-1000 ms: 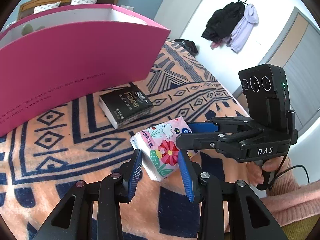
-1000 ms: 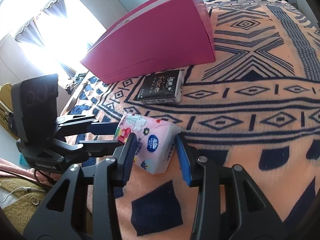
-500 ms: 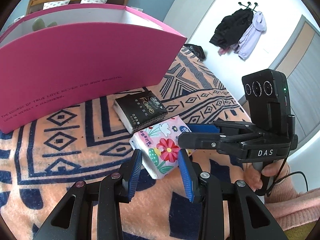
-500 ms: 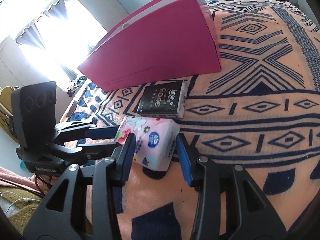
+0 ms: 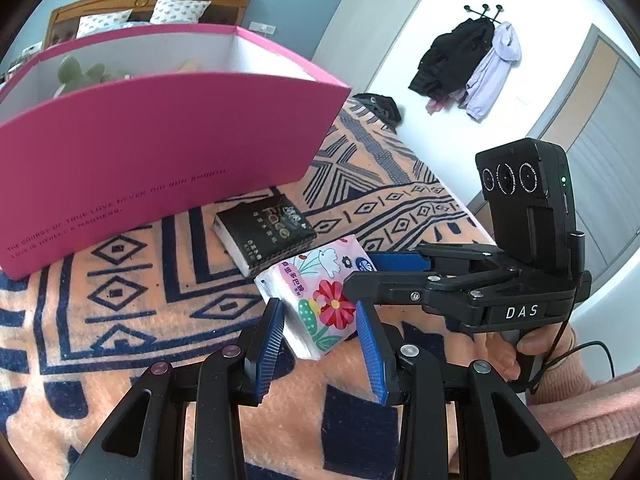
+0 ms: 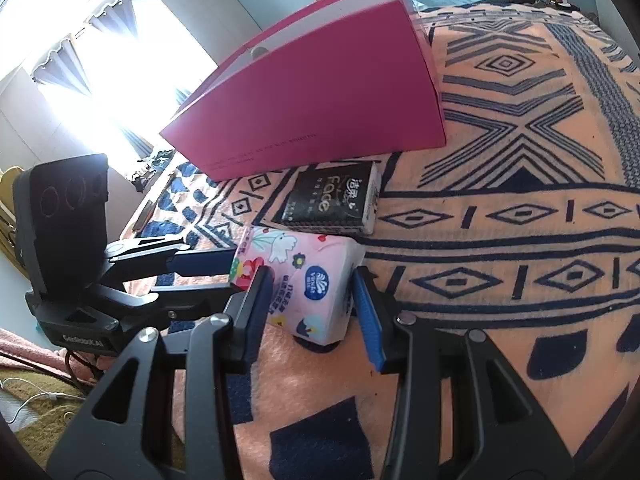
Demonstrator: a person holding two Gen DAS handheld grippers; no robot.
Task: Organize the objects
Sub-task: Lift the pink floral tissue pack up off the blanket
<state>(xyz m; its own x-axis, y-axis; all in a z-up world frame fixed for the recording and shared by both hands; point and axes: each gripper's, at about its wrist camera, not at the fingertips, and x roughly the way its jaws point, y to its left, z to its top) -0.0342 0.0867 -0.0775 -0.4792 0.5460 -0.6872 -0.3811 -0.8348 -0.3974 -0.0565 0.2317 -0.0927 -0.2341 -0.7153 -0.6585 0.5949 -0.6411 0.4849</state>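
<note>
Tissue packs are what we are sorting here: the floral pink pack (image 5: 320, 300) sits out on the middle of the patterned blanket (image 5: 120, 304), just in front of the black pack (image 5: 266, 234), which lies close against the long side of the pink box (image 5: 160, 152).

We have both tools on the floral pack at once. Our left gripper (image 5: 320, 328) has its blue pads closed on one end of the pack, and our right gripper (image 6: 312, 300) comes in across it from the other side, its pads pressing the soft wrapper, which looks slightly squeezed. The pack seems tilted, one corner off the blanket, though we cannot be sure it is fully clear.

We judge this to be the pick-up step, with the drop into the box not yet done. The box stands open, a green soft toy (image 5: 76, 74) already showing inside. Next we would need to raise the pack together, high enough to clear the box's near wall, carry it past the black pack without nudging it, and let go over the open interior. Uneven pull between our hands could twist or tear the wrapper.
</note>
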